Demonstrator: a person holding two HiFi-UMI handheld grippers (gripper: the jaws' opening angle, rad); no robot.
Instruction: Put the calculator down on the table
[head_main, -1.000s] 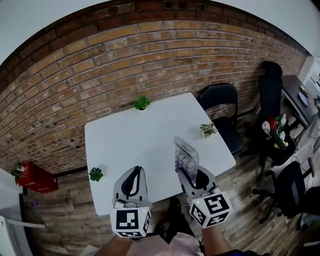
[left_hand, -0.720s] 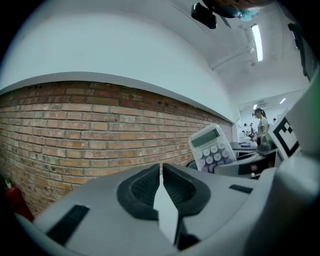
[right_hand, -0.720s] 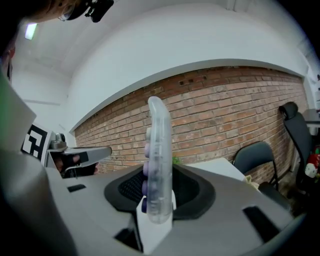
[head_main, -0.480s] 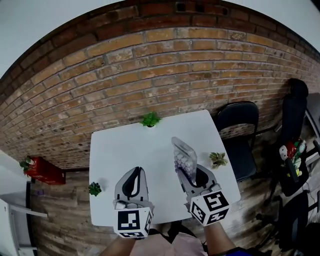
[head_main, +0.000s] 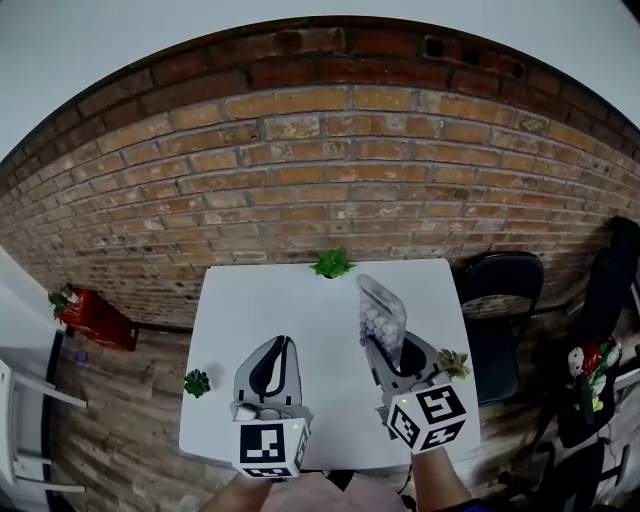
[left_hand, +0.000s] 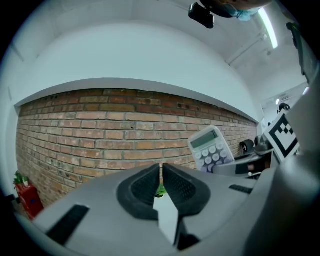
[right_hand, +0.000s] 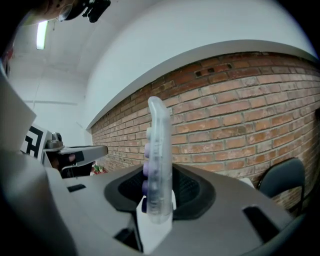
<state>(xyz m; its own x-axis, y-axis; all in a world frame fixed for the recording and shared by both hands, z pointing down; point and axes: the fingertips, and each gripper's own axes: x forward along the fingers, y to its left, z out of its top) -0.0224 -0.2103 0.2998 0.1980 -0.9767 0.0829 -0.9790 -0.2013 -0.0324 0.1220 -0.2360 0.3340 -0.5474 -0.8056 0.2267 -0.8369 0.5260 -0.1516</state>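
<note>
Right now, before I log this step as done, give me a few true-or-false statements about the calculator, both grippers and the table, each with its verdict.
1. The calculator is clamped in the jaws of the right gripper. True.
2. The calculator lies flat on the table. False: it stands upright in the jaws and has not yet been put down.
3. The jaws of the left gripper are together with nothing between them. True.
4. In the head view, the black chair stands at the table's left side. False: it stands at the right side.
</note>
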